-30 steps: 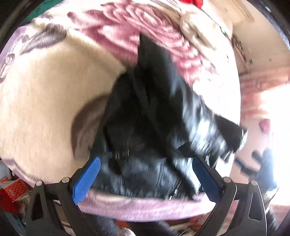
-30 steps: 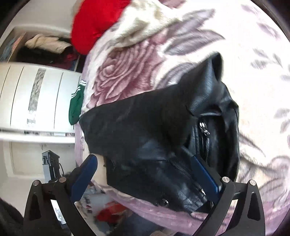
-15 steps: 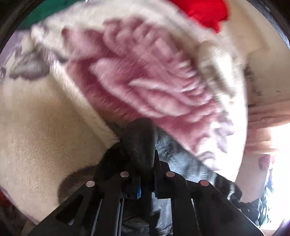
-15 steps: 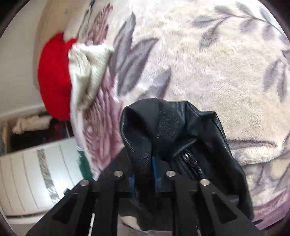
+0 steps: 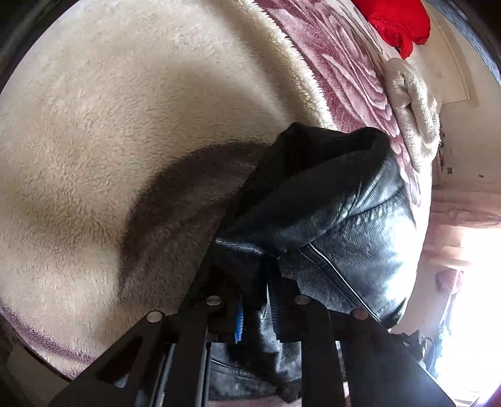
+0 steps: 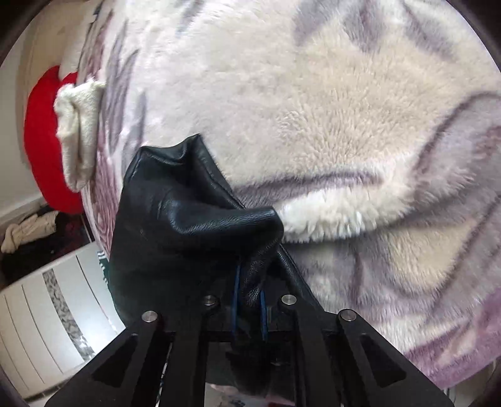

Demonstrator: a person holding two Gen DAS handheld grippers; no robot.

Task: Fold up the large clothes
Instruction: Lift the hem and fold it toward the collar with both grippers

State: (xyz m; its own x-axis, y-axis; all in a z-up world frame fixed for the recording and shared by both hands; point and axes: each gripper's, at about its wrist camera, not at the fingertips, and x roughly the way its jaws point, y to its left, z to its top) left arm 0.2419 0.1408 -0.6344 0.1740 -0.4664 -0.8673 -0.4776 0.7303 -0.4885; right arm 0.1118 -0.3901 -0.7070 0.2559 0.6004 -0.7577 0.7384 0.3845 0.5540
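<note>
A black leather jacket (image 5: pixel 344 219) lies bunched on a fluffy cream and purple flowered blanket (image 5: pixel 125 125). In the left wrist view my left gripper (image 5: pixel 260 281) pinches a fold of the jacket near a zip seam between its blue pads; its jaws are opening slightly, with the leather still between them. In the right wrist view my right gripper (image 6: pixel 250 281) is shut on another fold of the jacket (image 6: pixel 175 219), which rises as a crumpled hump in front of the fingers over the blanket (image 6: pixel 344 109).
A red garment (image 5: pixel 397 18) and a folded cream cloth (image 5: pixel 413 109) lie at the blanket's far edge, seen too as the red garment (image 6: pixel 40 141) and cream cloth (image 6: pixel 78 125). A white panelled cabinet (image 6: pixel 47 313) stands beside the bed.
Both grippers stood open over the spread jacket a second ago. They have since closed on folds of it and dropped closer to the blanket, rolling as they went.
</note>
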